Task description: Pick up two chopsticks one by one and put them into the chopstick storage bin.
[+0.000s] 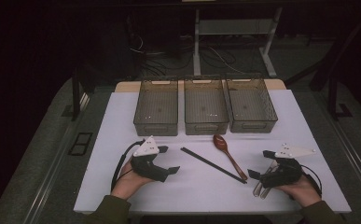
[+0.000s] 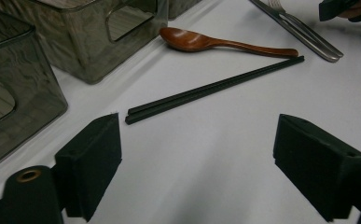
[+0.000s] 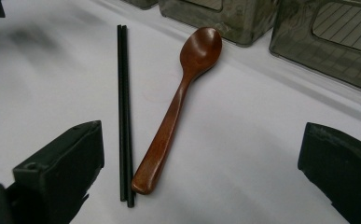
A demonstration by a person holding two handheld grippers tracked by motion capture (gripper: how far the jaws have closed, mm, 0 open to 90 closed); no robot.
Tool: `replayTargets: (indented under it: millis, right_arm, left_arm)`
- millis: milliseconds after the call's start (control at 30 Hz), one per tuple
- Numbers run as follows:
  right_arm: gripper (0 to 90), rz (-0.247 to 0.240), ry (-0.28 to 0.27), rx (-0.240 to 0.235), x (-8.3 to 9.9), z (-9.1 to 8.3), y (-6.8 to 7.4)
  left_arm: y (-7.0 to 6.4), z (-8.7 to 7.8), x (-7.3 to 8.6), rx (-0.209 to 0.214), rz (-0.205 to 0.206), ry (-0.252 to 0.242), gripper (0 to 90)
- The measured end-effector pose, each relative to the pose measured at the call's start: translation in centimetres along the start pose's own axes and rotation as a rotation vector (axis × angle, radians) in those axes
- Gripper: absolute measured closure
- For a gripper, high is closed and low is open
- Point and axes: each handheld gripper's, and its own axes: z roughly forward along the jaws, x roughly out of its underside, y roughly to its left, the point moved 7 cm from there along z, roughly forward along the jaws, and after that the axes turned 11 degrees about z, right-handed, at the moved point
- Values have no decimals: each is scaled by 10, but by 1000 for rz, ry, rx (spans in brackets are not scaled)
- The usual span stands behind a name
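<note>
A pair of black chopsticks (image 1: 213,165) lies slanted on the white table top, its near end touching the handle of a brown wooden spoon (image 1: 228,154). My left gripper (image 1: 168,159) stands open at the chopsticks' left end, holding nothing. My right gripper (image 1: 260,163) is open just right of the spoon's handle, above some metal cutlery (image 1: 261,185). In the left gripper view the chopsticks (image 2: 211,88), spoon (image 2: 215,42) and metal cutlery (image 2: 304,30) lie ahead of the wide-apart jaws. The right gripper view has the chopsticks (image 3: 124,107) and spoon (image 3: 178,102) side by side between its jaws.
Three grey see-through bins (image 1: 156,109) (image 1: 205,108) (image 1: 252,107) stand in a row at the back of the white table (image 1: 122,121). A person's hands hold both grippers near the front edge. Desk legs and cables are on the floor beyond.
</note>
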Motion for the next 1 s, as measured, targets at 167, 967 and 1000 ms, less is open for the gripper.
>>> replayTargets:
  millis: [167, 967, 1000]
  right_arm:
    - [6, 3, 0, 1, 0, 0, 0]
    - [6, 13, -3, 4, -1, -1, -1]
    - [6, 13, -2, 5, -1, 0, -1]
  left_arm:
    - [5, 7, -4, 5, 0, 0, 291]
    - [44, 67, -15, 3, 14, 93, 892]
    - [44, 69, -14, 5, 12, 96, 892]
